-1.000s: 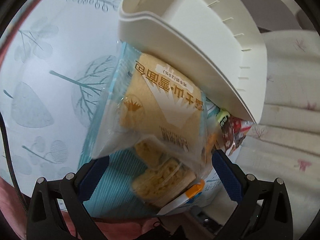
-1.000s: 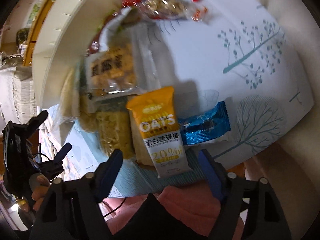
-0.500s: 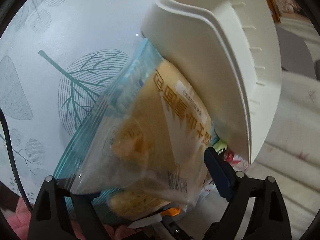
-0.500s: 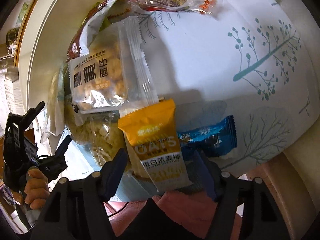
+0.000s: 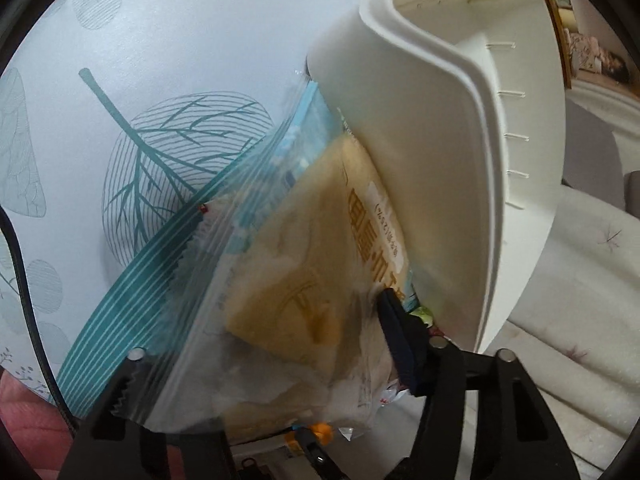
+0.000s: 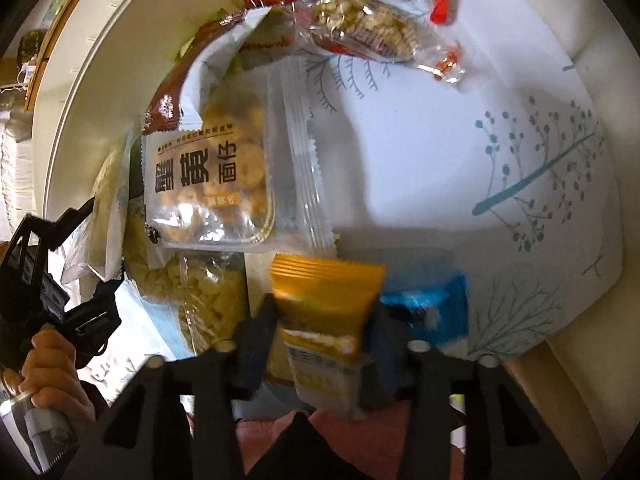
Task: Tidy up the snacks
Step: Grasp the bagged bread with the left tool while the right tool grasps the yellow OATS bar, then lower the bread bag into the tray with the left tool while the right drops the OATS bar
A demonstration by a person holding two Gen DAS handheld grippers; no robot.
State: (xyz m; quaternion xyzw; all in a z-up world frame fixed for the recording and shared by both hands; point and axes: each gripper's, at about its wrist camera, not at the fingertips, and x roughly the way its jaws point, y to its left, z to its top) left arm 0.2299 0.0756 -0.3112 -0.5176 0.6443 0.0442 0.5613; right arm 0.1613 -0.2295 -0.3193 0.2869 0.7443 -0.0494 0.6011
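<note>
A clear bag of yellow bread (image 5: 320, 260) leans against the white bin (image 5: 440, 160). My left gripper (image 5: 288, 320) is closing on this bag: the right pad (image 5: 400, 344) digs into the wrapper, and the left finger is hidden behind the plastic. In the right wrist view, an orange oat bar (image 6: 324, 304) stands between the closing jaws of my right gripper (image 6: 320, 340), and the wrapper is pinched at its waist. A blue packet (image 6: 432, 312) lies just right of the bar.
A clear biscuit pack (image 6: 208, 184), a brown packet (image 6: 180, 92) and red-wrapped snacks (image 6: 360, 28) lie along the bin's rim (image 6: 80, 100) on the leaf-print tablecloth (image 6: 480, 128). A hand (image 6: 52, 368) holds the left gripper at the left edge. Beyond the table edge lies pale fabric (image 5: 560, 320).
Both pairs of jaws have narrowed. The left gripper rolled and sank onto the bread bag, which now stands steeper against the bin. The right gripper slid forward over the oat bar.
</note>
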